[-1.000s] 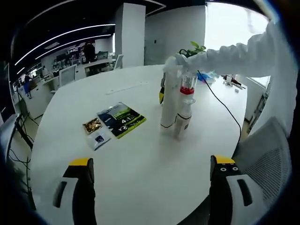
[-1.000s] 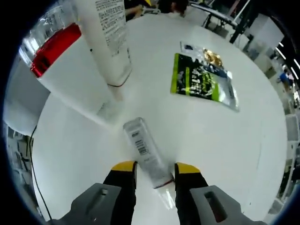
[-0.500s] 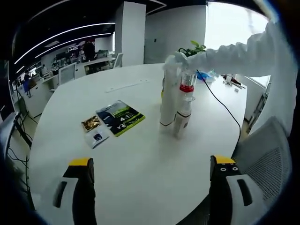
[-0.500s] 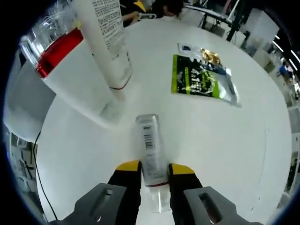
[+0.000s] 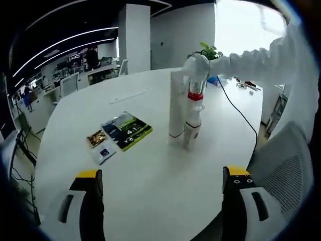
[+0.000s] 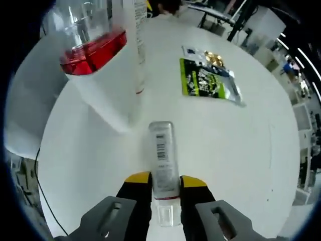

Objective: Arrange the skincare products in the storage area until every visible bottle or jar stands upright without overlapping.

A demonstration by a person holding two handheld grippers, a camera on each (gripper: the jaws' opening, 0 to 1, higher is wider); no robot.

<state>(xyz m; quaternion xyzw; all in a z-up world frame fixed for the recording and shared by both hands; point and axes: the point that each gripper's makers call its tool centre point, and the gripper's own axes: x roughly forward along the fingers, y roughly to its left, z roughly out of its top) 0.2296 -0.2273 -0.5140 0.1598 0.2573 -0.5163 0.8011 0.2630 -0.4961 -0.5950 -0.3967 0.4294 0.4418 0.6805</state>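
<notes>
Right gripper [image 6: 159, 176], yellow-tipped jaws pinching a small clear rectangular bottle with a barcode label [image 6: 163, 155] near its lower end, just above a red band and clear cap. Bottle held over the round white table [image 6: 241, 150], beside a tall white tube with printed text [image 6: 134, 45] and a white bottle with red collar and clear cap [image 6: 95, 55]. Lying flat well beyond: a green and black sachet [image 6: 205, 80] with smaller packets [image 6: 203, 54] touching its far end.

Left gripper [image 5: 160, 183], jaws spread wide, nothing between, low over the near table edge. Mid-table in the left gripper view: tall tube [image 5: 176, 108] upright, red-collared bottle [image 5: 194, 95] just beside it, white-sleeved arm [image 5: 251, 60] reaching in above them.
</notes>
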